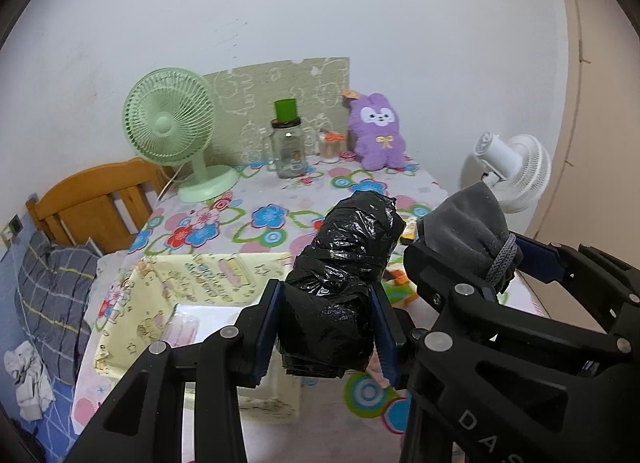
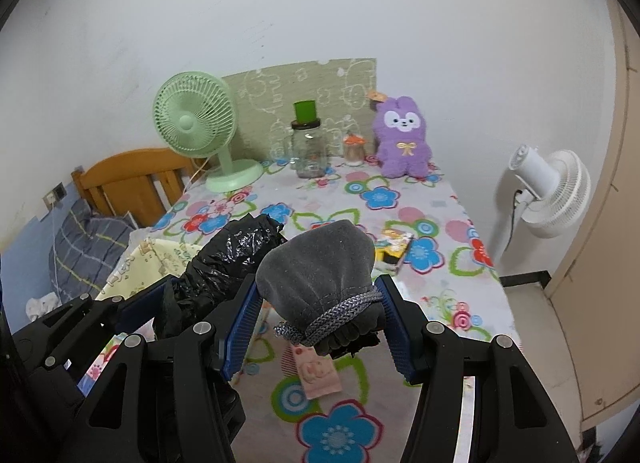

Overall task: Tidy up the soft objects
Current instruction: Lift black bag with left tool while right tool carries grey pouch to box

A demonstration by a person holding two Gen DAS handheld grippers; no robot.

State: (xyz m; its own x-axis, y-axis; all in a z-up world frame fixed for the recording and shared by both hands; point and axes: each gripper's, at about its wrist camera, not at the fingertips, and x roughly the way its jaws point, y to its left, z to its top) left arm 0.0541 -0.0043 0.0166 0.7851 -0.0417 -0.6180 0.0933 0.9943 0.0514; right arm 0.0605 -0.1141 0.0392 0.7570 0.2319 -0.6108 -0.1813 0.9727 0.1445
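One black plastic roll (image 1: 344, 275), long axis pointing away toward the wall, sits pinched in the left gripper's (image 1: 326, 327) jaws; the right gripper's (image 2: 320, 323) jaws pinch one grey drawstring pouch (image 2: 320, 263), bulb forward.

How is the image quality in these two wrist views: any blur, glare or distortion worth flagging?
Left wrist view: sharp, evenly lit, strong fisheye bending with dark corners; small glints on the black plastic bag bundle. Right wrist view: same barrel distortion and vignette, the grey drawstring pouch crisp, the white fan curved near the edge.
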